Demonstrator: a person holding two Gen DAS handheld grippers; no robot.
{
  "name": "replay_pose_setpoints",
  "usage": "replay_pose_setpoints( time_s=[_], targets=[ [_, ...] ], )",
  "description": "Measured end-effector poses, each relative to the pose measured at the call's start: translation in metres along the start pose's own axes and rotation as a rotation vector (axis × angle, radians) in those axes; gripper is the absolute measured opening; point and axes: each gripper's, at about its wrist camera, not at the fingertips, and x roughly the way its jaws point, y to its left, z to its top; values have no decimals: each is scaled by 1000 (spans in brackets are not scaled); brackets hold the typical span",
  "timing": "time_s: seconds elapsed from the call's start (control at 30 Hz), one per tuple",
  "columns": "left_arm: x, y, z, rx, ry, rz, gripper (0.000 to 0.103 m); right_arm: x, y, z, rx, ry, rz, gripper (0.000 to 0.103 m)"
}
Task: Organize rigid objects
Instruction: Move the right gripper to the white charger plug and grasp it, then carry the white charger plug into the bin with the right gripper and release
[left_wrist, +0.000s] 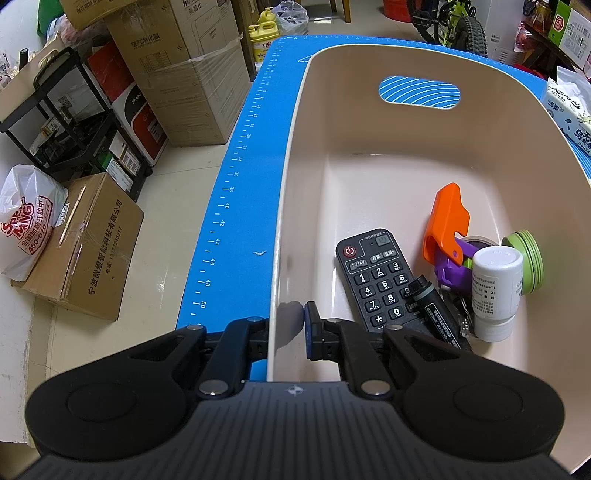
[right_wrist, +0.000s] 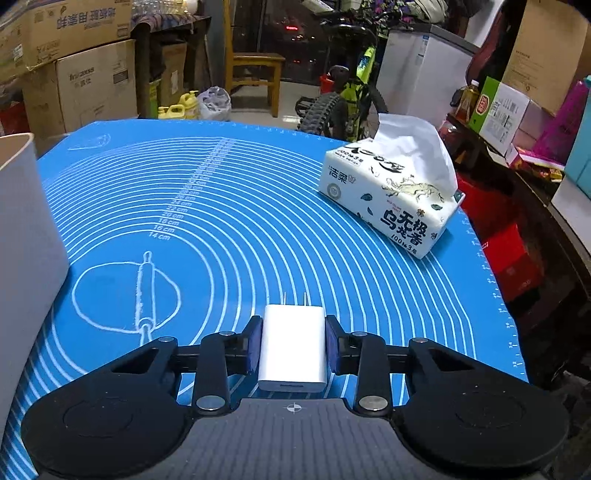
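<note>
Left wrist view showed my left gripper (left_wrist: 291, 328) clamped on the near-left wall of the beige bin (left_wrist: 288, 206), one finger outside the wall and the other inside w/ its blue pad (left_wrist: 309, 328) pressed against the plastic. Bin sat on the blue mat (left_wrist: 243, 177), handle slot on the far wall. Inside, toward the near-right corner, I saw a black remote (left_wrist: 376, 280) lying face up, a dark marker (left_wrist: 436, 310) lying across its lower right corner, a white pill bottle (left_wrist: 495, 291) just right of that, a green lid (left_wrist: 528, 262) leaning behind the bottle, and an orange tool (left_wrist: 445, 221) resting over a purple piece (left_wrist: 452, 266). Rest of the bin floor was bare. Cardboard boxes (left_wrist: 74, 251) sat on the floor beyond the table edge.

Right wrist view: my right gripper (right_wrist: 293, 347) had a white charger plug (right_wrist: 291, 350) between its blue pads (right_wrist: 255, 347), both pads touching the charger's sides, so closed on it. Charger lay flat on the mat, prongs pointing away from the cam. No gap between charger and mat that I could make out, couldn't tell if it was lifted. Tissue pack (right_wrist: 391, 195) sat well apart, at the far right of the mat, a sheet sticking up. Bin's wall showed at the left edge of that view.
</note>
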Motion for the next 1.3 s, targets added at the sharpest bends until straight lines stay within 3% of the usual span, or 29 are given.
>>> replay_pose_setpoints(
  time_s=[0.43,0.8,1.1,1.3],
  targets=[
    [0,-1,0,1,0,2,13,-69,17,18,-89,-119,98,42],
    [0,-1,0,4,1,9,13,-133,74,39,-171,-237,269,42],
    [-1,-1,0,7,1,10,13,-146,126,36,-226,-228,410,42],
    [1,-2,0,10,-1,13,13,-141,151,24,-255,-180,450,42]
  ],
)
